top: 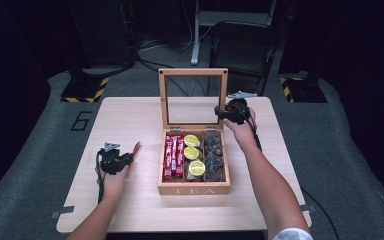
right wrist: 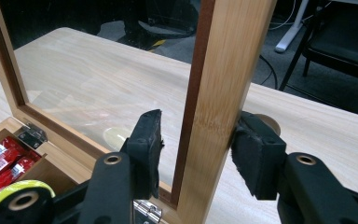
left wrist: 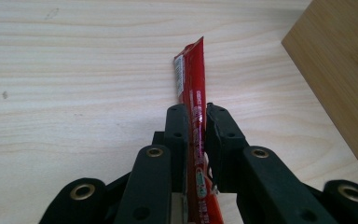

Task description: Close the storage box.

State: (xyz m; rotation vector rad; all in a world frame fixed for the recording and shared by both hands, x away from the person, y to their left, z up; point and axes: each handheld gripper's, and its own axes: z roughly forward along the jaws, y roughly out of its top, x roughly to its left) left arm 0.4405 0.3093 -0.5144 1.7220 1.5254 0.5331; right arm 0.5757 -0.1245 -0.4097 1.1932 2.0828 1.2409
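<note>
**One red sachet out, lid held up**

At the left of the bench [top: 130, 210], our left tongs [left wrist: 196, 121] are clenched on a red sachet [left wrist: 190, 74], clear of the tea box [top: 194, 189]. In the box lie more red sachets [top: 174, 156], yellow-green packets [top: 192, 153] and dark packets [top: 214, 156]. At the far right, our right tongs [right wrist: 198, 140] straddle the raised lid [top: 193, 72]; whether they pinch it we cannot tell. We judge unpacking or packing is underway; next, steady the lid while placing the sachet.
</note>
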